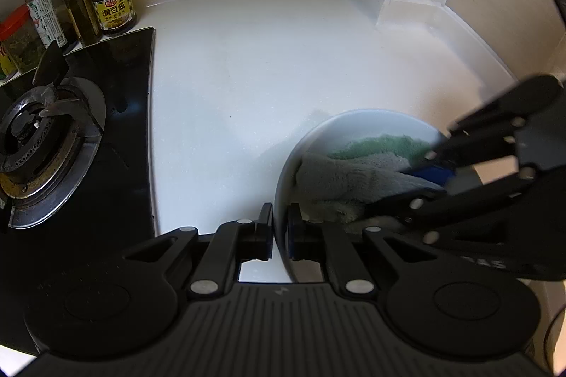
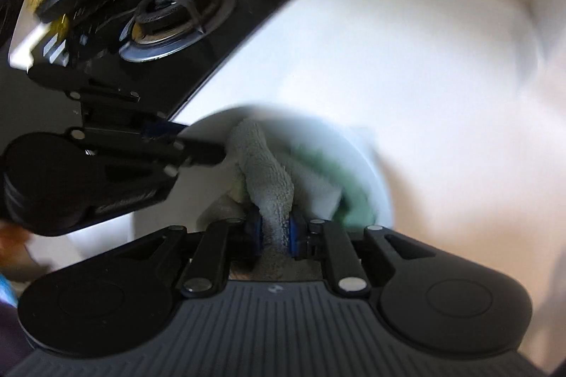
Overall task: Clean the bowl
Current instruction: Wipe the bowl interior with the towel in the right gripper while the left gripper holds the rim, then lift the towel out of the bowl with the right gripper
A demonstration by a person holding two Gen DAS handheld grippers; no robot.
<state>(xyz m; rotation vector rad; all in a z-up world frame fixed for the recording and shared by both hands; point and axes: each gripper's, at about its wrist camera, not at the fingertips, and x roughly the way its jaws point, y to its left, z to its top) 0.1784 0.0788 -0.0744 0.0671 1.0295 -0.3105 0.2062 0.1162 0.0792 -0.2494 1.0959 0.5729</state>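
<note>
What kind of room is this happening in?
Most likely a home kitchen. A gas burner sits in a black glass hob beside a white countertop, and sauce bottles and a jar of yellow bean paste stand along the wall.

The left wrist view looks forward and down along its jaws across the white tabletop (image 1: 247,76) toward the back wall, close above the bowl (image 1: 353,125). The right wrist view faces left toward the stove (image 2: 177,9), equally near but blurred, probably from motion. Both share the bowl, cloth (image 1: 339,175), stove and jars (image 1: 112,1).
</note>
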